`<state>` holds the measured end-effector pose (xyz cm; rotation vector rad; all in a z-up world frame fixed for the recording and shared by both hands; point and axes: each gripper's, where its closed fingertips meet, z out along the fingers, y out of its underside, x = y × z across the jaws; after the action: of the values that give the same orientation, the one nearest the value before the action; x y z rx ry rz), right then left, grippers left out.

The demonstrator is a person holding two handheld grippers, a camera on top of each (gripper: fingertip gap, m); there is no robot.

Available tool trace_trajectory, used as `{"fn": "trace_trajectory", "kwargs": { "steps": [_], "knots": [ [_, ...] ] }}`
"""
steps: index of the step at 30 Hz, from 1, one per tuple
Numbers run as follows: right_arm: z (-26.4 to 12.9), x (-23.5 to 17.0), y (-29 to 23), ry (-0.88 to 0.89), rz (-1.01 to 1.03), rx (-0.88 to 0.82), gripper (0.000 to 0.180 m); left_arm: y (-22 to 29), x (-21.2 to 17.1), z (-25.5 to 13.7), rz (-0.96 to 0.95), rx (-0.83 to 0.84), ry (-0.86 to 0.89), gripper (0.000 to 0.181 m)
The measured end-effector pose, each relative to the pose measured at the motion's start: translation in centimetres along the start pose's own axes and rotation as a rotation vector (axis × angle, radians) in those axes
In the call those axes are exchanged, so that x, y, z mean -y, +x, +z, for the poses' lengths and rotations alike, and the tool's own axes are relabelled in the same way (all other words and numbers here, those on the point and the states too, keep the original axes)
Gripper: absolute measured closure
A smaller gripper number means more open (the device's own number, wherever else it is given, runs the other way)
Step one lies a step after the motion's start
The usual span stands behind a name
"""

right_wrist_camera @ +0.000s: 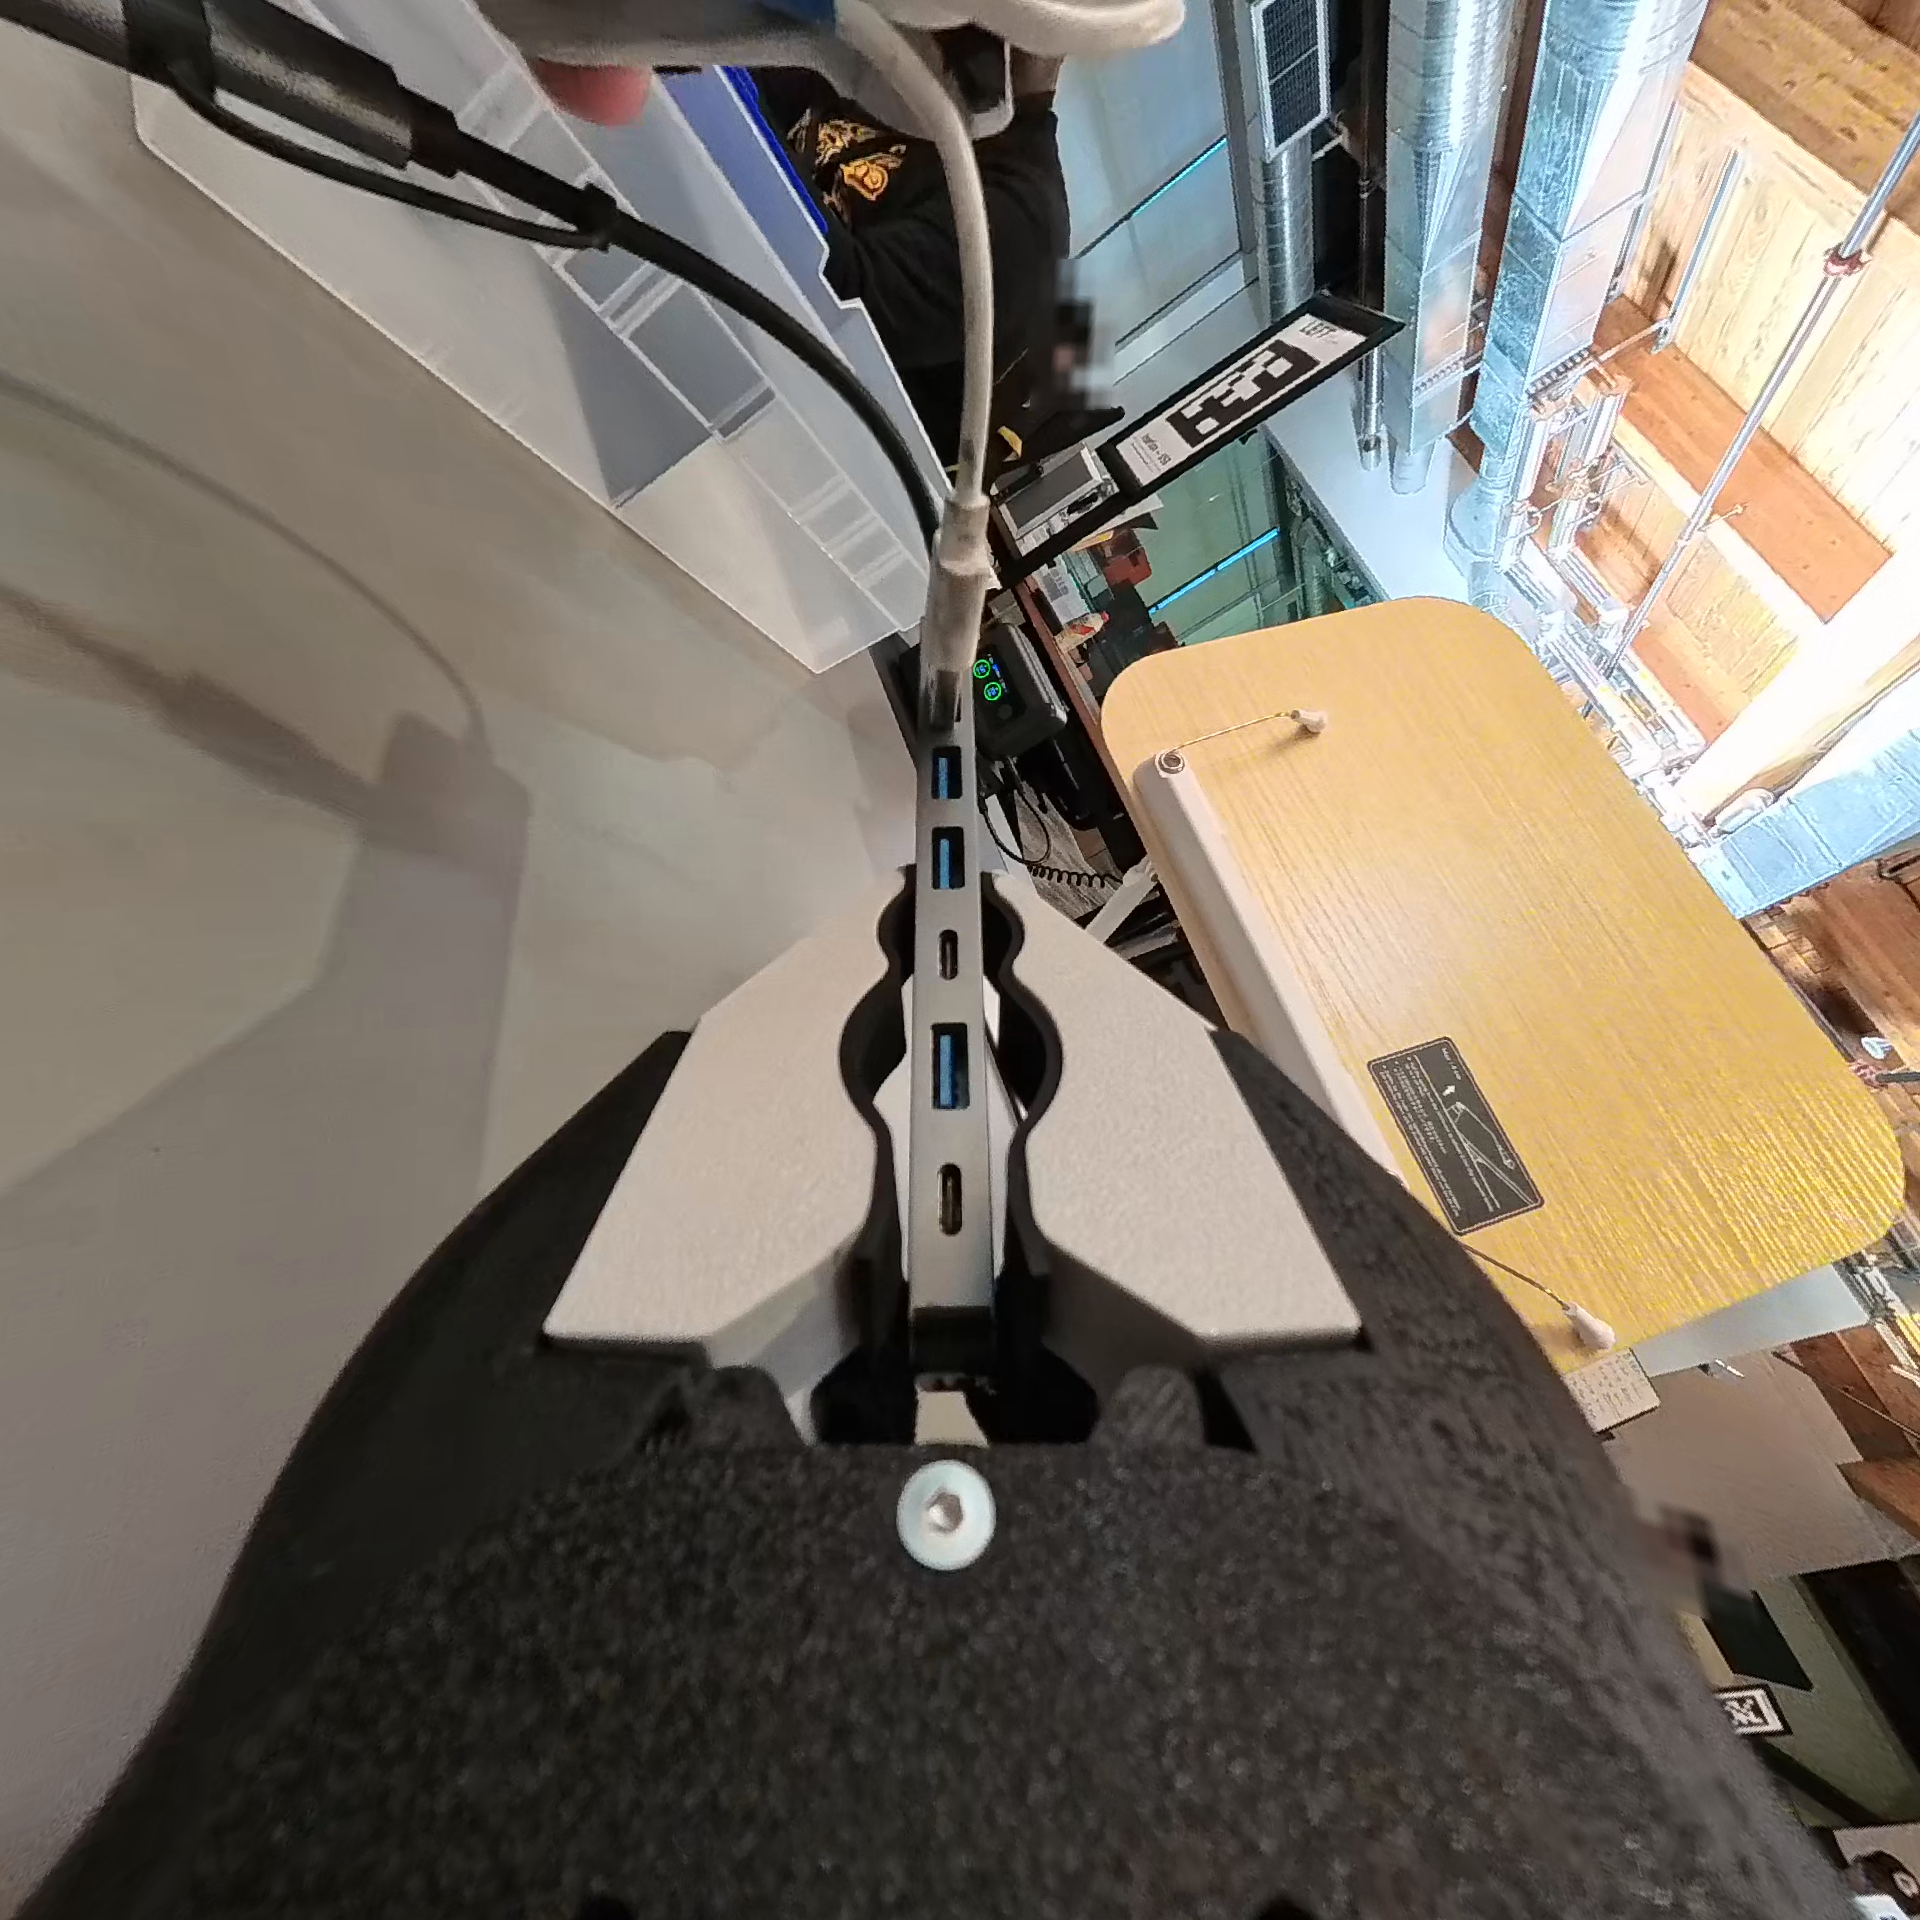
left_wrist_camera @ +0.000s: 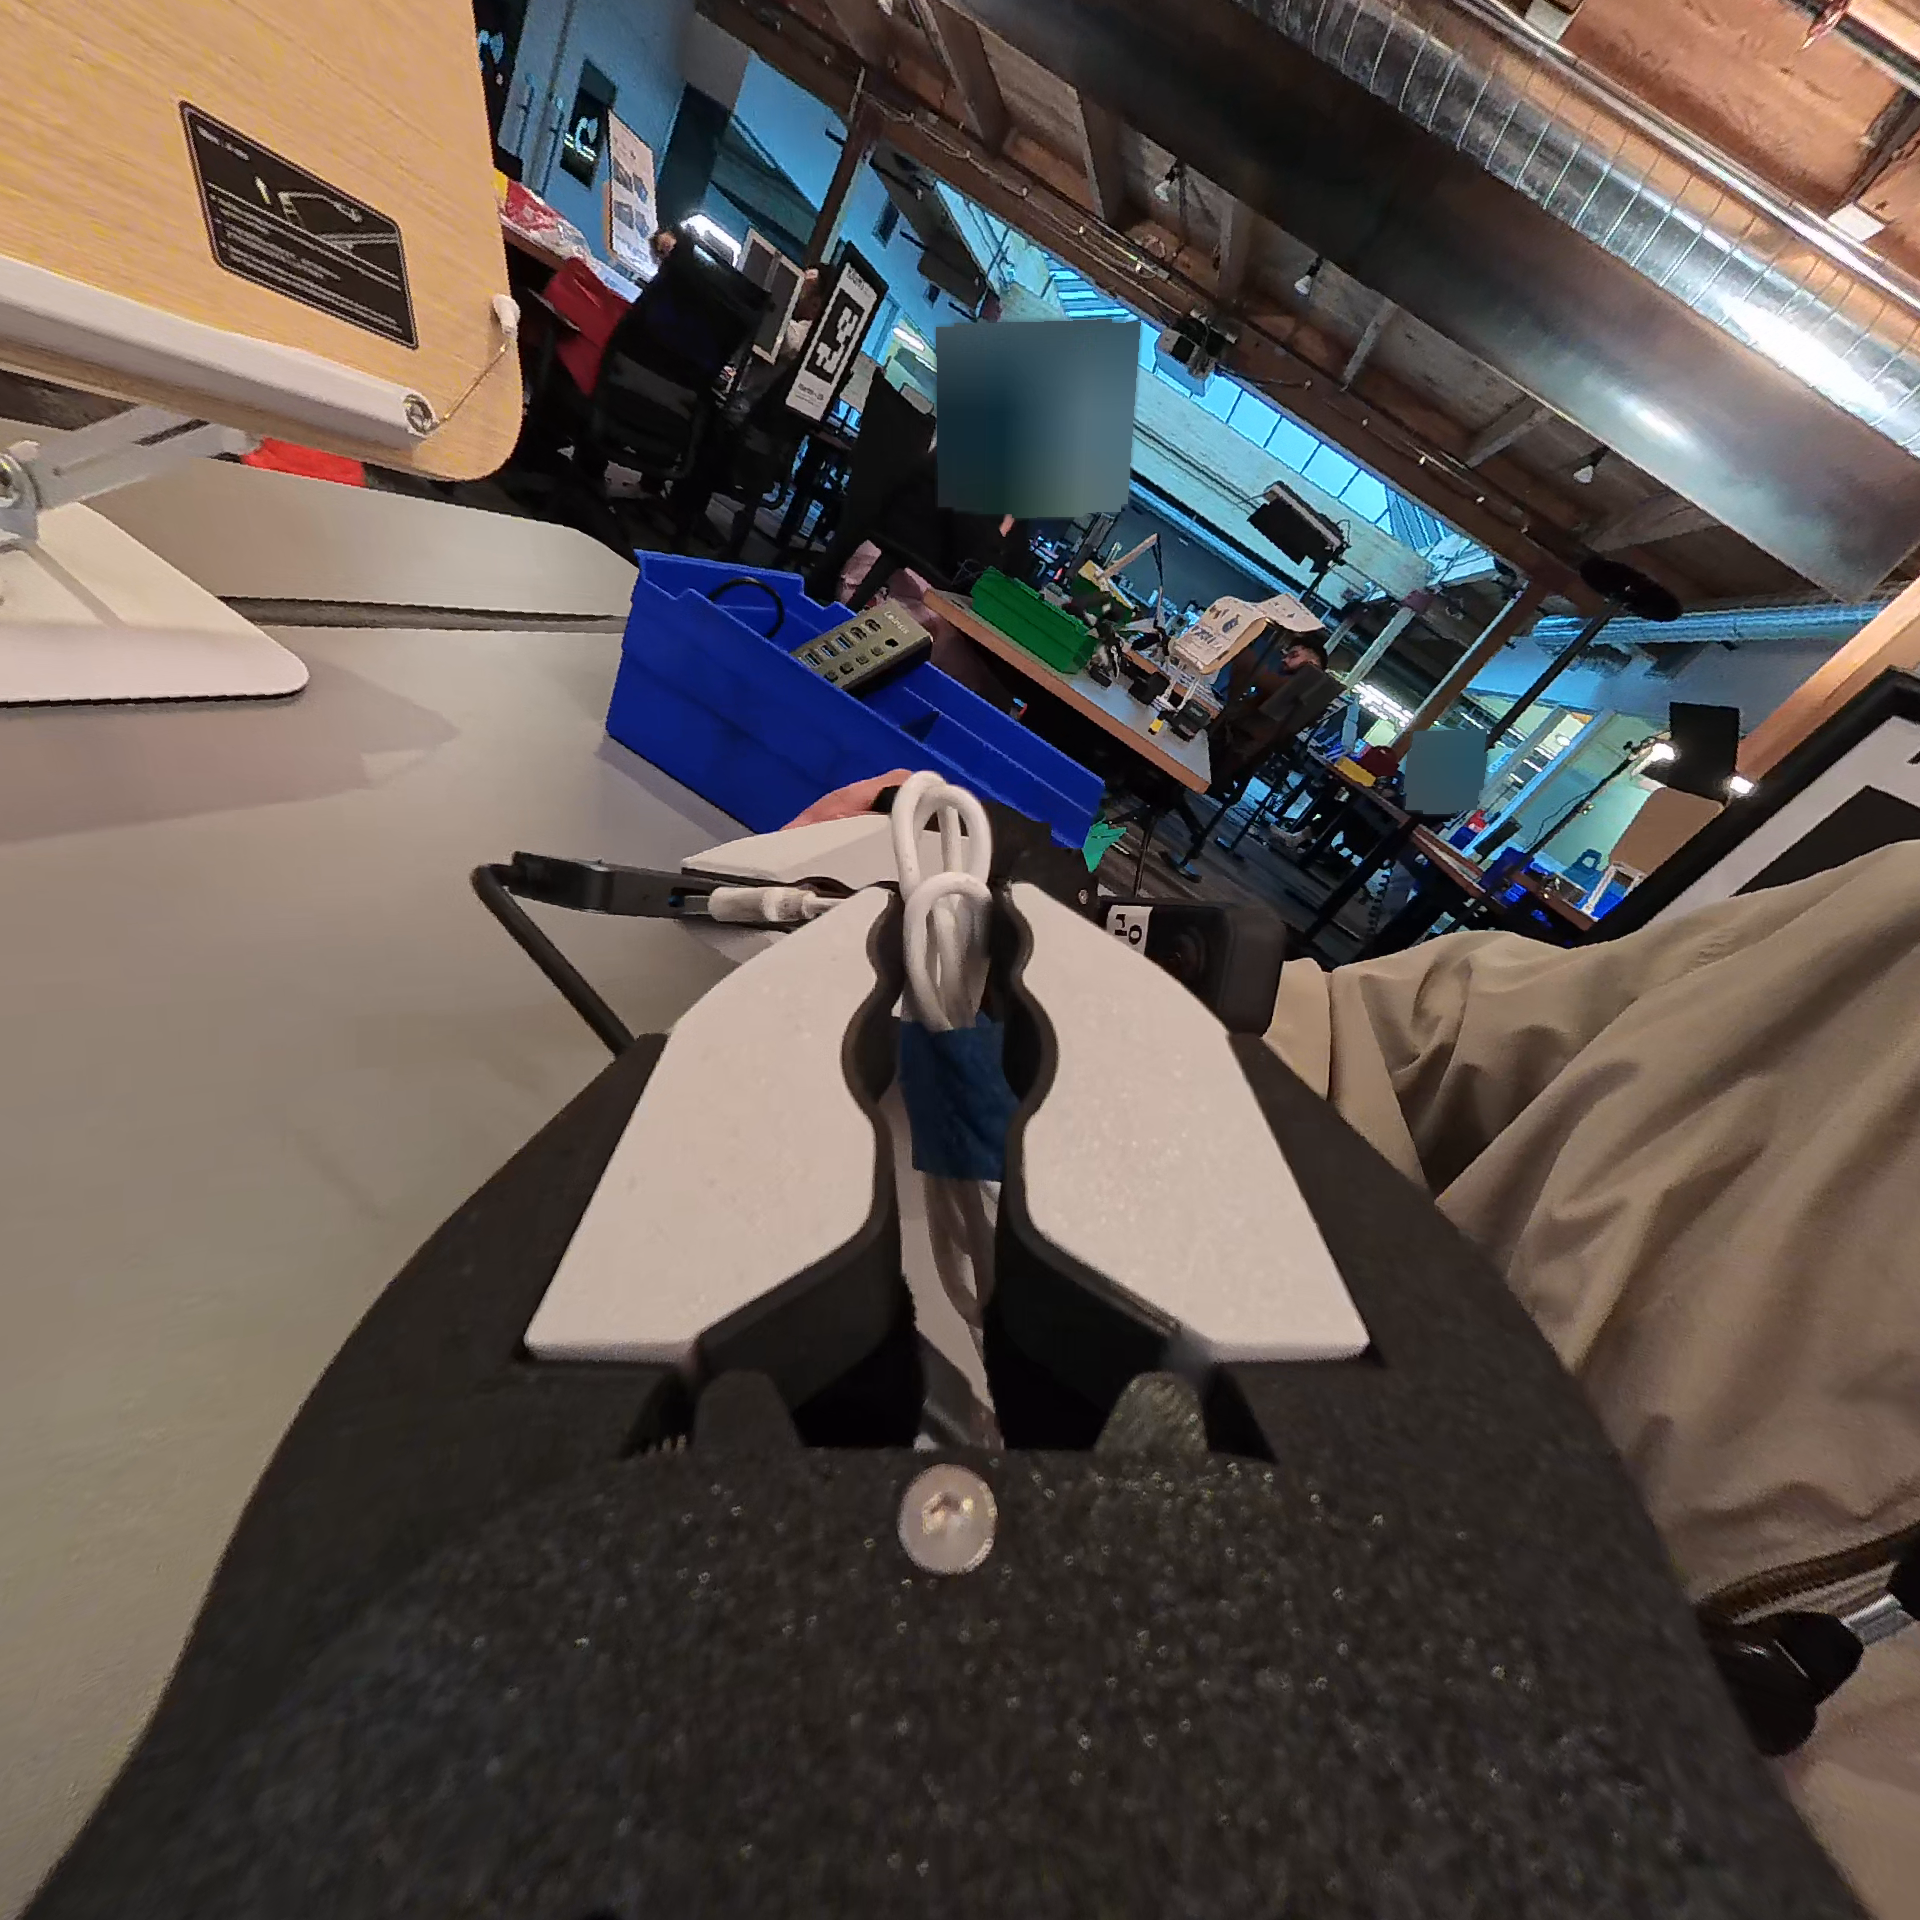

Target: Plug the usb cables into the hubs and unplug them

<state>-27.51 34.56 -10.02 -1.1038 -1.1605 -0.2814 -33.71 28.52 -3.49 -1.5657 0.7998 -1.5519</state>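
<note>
My left gripper (left_wrist_camera: 948, 914) is shut on a coiled white USB cable (left_wrist_camera: 940, 935) bound with blue tape (left_wrist_camera: 956, 1101). Its white plug (left_wrist_camera: 764, 902) sits in the end of a slim grey hub (left_wrist_camera: 613, 885) that the other gripper holds just ahead. In the right wrist view my right gripper (right_wrist_camera: 948, 894) is shut on that grey hub (right_wrist_camera: 948, 1039), edge up, with several blue and oval ports showing. The white cable (right_wrist_camera: 971, 312) runs down to its plug (right_wrist_camera: 954, 613), seated in the hub's far port. The hub's black lead (right_wrist_camera: 727, 281) curves off to the upper left.
A blue bin (left_wrist_camera: 790, 717) on the grey table (left_wrist_camera: 260, 987) holds a second dark hub (left_wrist_camera: 862, 646). A wooden tilting stand (left_wrist_camera: 239, 208) on a white base is at the left; it also shows in the right wrist view (right_wrist_camera: 1455, 987). A clear plastic bin (right_wrist_camera: 675, 395) lies beyond the hub. A beige sleeve (left_wrist_camera: 1610, 1195) is at right. About 11 cm separates my left fingertips from my right.
</note>
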Motion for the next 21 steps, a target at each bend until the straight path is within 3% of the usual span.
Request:
{"fn": "trace_trajectory", "kwargs": {
  "steps": [5, 21],
  "knots": [
    [0.0, 0.1, 0.0, 0.005, 0.0, -0.001, 0.17, -0.2, 0.5, -0.5, 0.063, 0.039, -0.004, 0.165],
    [0.1, -0.1, -0.2, -0.006, -0.007, 0.007, 0.17, 0.3, -0.5, 0.5, 0.024, -0.011, -0.021, 0.165]
  ]
}}
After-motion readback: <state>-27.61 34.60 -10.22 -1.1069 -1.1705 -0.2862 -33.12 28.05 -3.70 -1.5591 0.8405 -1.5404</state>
